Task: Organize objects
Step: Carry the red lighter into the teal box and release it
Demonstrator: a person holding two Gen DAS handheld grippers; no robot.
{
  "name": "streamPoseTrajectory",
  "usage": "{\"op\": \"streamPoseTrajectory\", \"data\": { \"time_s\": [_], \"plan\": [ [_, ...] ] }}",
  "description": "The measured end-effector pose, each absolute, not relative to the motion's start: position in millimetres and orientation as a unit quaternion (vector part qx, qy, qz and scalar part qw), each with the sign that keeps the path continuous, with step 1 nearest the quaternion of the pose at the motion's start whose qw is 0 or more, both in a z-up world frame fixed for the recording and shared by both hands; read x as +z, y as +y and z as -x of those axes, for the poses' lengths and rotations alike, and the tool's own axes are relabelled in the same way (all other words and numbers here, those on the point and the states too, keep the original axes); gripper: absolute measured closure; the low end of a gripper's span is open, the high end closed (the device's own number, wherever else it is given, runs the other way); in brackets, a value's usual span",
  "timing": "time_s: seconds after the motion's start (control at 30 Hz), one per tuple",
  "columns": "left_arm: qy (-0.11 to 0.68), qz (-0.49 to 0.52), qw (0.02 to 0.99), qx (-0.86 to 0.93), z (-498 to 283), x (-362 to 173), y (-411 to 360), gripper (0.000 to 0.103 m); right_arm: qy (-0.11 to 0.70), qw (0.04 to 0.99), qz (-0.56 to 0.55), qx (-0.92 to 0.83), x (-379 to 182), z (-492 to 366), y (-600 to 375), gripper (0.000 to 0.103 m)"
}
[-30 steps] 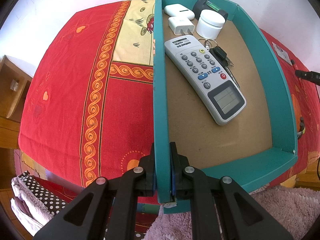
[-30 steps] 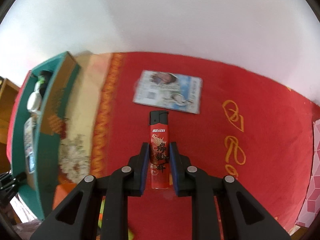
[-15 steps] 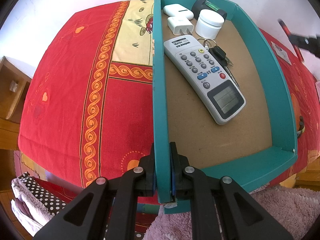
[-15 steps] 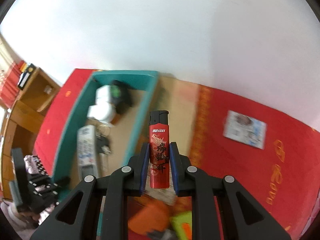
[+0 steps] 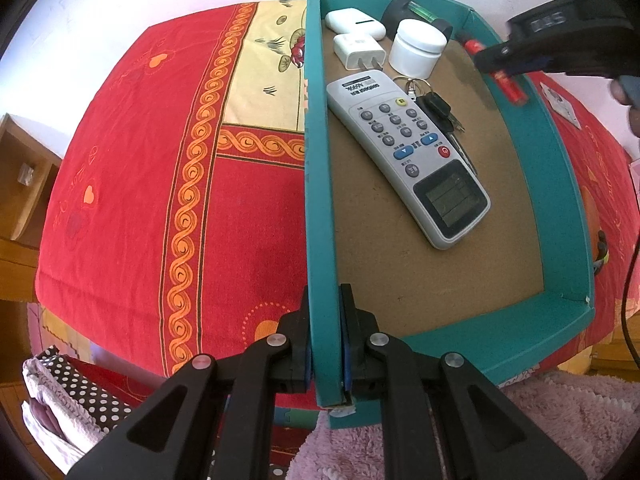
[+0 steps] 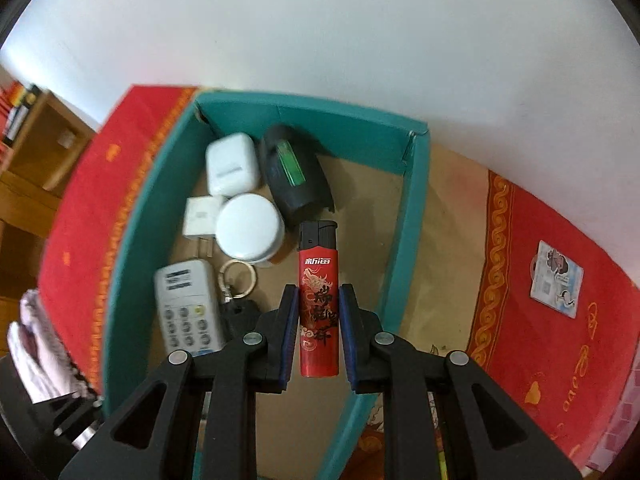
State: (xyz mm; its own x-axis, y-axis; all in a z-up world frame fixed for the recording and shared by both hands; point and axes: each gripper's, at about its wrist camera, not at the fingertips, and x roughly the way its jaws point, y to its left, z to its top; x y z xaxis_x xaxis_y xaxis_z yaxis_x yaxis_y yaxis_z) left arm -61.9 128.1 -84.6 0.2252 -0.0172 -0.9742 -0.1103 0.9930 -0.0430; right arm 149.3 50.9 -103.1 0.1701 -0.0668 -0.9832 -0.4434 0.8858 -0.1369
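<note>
my left gripper (image 5: pixel 325 336) is clamped shut on the near left wall of the teal box (image 5: pixel 316 184), one pad on each side of it, at the bottom centre of the left wrist view. my right gripper (image 6: pixel 319 330) is closed on a red lighter (image 6: pixel 319 308), black cap pointing up the frame, and hangs over the box's brown floor in the middle of the right wrist view. inside the box, toward the upper left, lie a grey remote (image 5: pixel 408 152), a bunch of keys (image 5: pixel 438 110), a white jar (image 5: pixel 416 50), a white charger plug (image 5: pixel 360 51), a white case (image 5: pixel 354 22) and a dark object with a green strip (image 6: pixel 294 170), perhaps a speaker; it is blurred. a small card (image 6: pixel 557 278) lies on the red cloth (image 5: pixel 132 160) at the right edge, outside the box.
</note>
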Motion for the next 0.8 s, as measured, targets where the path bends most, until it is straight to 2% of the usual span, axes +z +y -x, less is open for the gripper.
{"op": "streamPoseTrajectory", "data": {
  "time_s": [0.23,0.63,0.7,0.77,0.8],
  "plan": [
    [0.622,0.051,0.781,0.029,61.6,-84.3,127.7,0.094,0.642,0.724,0.237,0.089,-130.4,-161.5,59.6,0.082],
    [0.622,0.051,0.781,0.029,62.0,-84.3,127.8,0.094,0.610,0.733,0.286,0.093,-145.6,-173.8,80.9,0.082],
    [0.621,0.052,0.781,0.029,62.0,-84.3,127.9,0.094,0.611,0.734,0.277,0.103,-143.5,-171.4,80.7,0.080],
    [0.621,0.053,0.781,0.029,62.0,-84.3,128.0,0.094,0.608,0.739,0.267,0.110,-138.0,-168.9,82.1,0.069],
    [0.621,0.054,0.781,0.028,61.9,-84.4,128.3,0.094,0.606,0.743,0.261,0.113,-132.0,-166.5,80.9,0.068]
  ]
}}
